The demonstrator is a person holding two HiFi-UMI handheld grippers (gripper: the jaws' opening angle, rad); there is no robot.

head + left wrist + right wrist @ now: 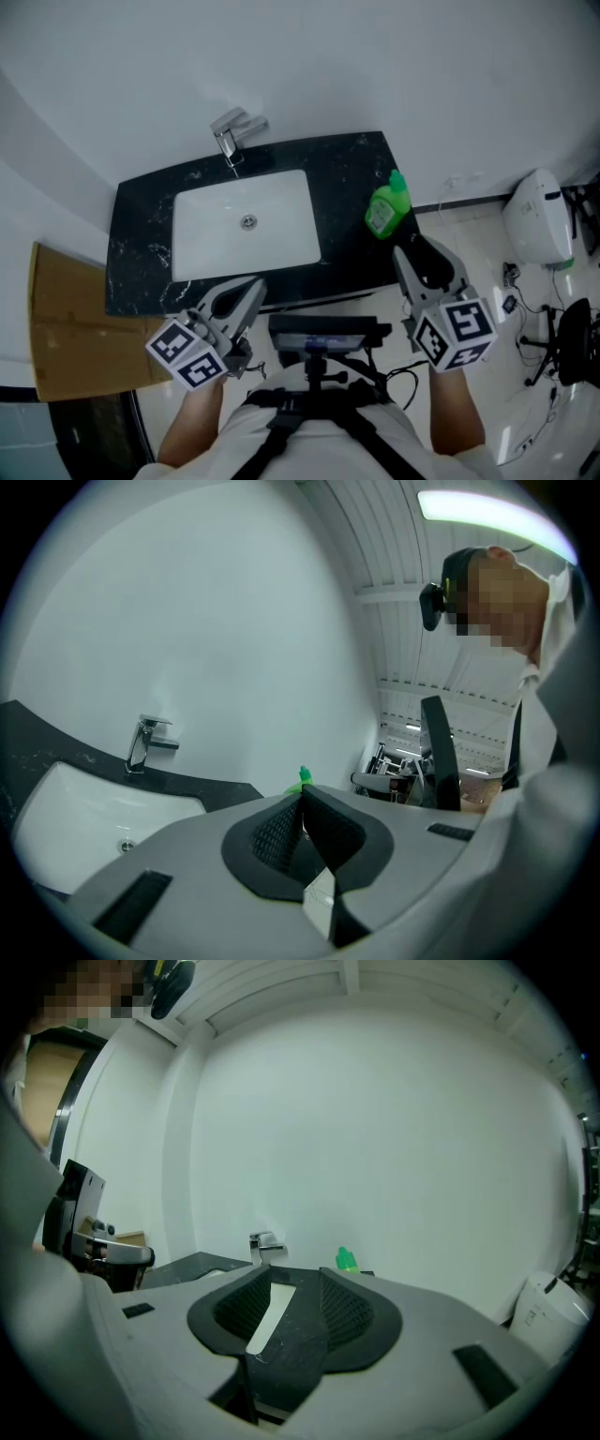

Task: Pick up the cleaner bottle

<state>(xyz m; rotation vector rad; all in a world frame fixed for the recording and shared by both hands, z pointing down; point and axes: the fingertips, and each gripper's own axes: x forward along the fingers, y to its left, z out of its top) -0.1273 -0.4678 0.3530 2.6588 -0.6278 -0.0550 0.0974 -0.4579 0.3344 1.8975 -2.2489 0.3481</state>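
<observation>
The left gripper hung before the desk's front edge, left of centre. Its jaws were closed, tips meeting, with nothing between them. From there it would have had to cross the white sink to reach anything, so it looked the poorer choice.

The green cleaner bottle stood upright near the right end of the desk, close to that edge. A push rather than a grip could likely have tipped it or sent it off the side.

That risk seemed to lie with the right gripper. Its jaws were only narrowly apart and empty, probably too narrow for the bottle's body. Coming on like that, the tips could have struck the bottle instead of passing either side of it.

The bottle was well right of the left jaws, beyond the sink. It was near the right jaws, just ahead and a little to their left in the head view, not touching. In the right gripper view only its cap showed, above the right-hand jaw.
</observation>
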